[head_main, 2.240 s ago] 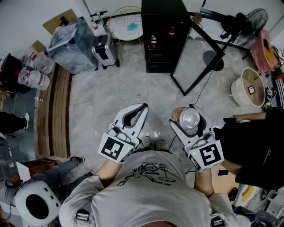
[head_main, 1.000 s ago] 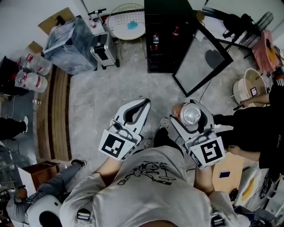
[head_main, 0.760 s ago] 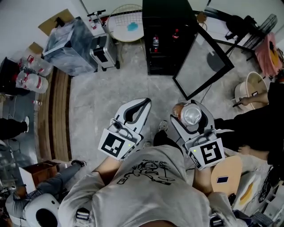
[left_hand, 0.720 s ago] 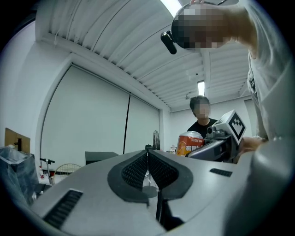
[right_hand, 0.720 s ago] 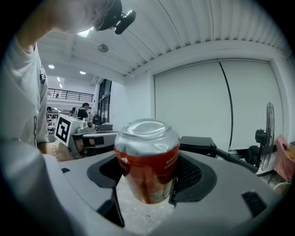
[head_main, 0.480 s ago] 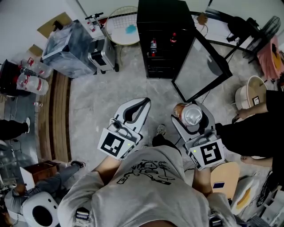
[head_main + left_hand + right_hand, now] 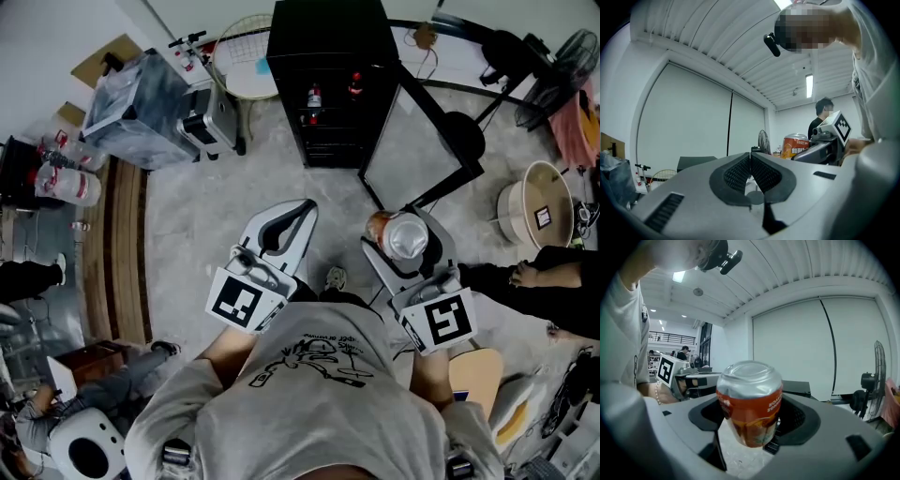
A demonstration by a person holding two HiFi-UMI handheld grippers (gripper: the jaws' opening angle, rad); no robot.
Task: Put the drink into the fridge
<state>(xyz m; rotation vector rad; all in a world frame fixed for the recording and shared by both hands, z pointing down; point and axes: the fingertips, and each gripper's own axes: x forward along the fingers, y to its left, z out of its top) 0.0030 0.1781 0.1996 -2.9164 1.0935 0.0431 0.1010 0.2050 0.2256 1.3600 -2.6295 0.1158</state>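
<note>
An orange drink can [image 7: 397, 234] with a silver top sits between the jaws of my right gripper [image 7: 401, 223], which is shut on it at chest height. The right gripper view shows the can [image 7: 750, 401] tilted and squeezed by the dark pads [image 7: 799, 420]. My left gripper [image 7: 302, 208] is held level beside it, shut and empty, its ribbed pads [image 7: 761, 172] meeting at the tip. Ahead on the floor stands the black fridge [image 7: 328, 84], its glass door [image 7: 412, 141] swung open to the right. Two bottles [image 7: 314, 97] stand on an inner shelf.
A plastic-wrapped box [image 7: 141, 98] and a round white wire rack [image 7: 246, 56] stand left of the fridge. A beige bucket [image 7: 534, 202] and a person's arm [image 7: 548, 277] are at the right. Wooden planks [image 7: 122, 244] run along the left, with a seated person [image 7: 94, 441] below them.
The fridge and its open door have drifted left and lower in the head view. The person at the right has drawn back. Both grippers keep the same pose, the can still gripped.
</note>
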